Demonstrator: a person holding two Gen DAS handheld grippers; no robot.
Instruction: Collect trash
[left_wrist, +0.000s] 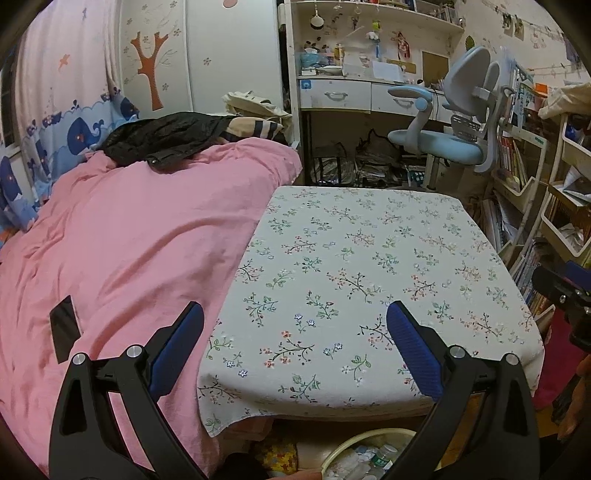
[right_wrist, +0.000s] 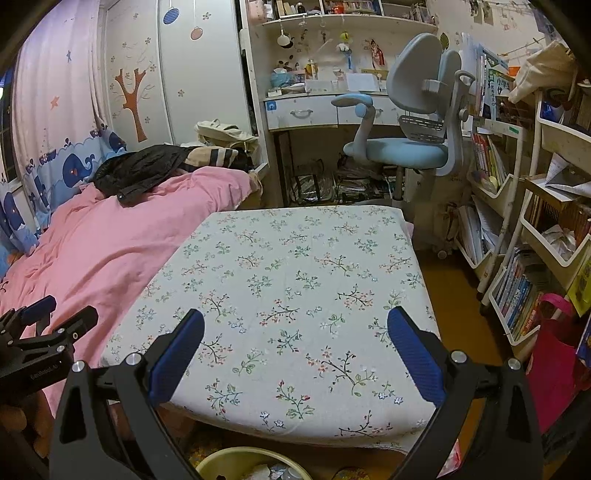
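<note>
Below the near edge of the counter (left_wrist: 369, 258) (floral cloth on it) sits a yellowish trash bin (right_wrist: 236, 459) on the floor, with wrappers and a plastic bottle (left_wrist: 384, 455) inside. Left tool (left_wrist: 295, 345) and right tool (right_wrist: 295, 350) both hover spread wide, holding nothing.

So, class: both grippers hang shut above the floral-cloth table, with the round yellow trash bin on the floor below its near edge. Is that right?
Not quite. Both wrist views show the left gripper and right gripper with jaws spread wide open, holding nothing. The rest stands: they hang above the floral-cloth table, and the round yellow trash bin sits on the floor below its near edge.
</note>
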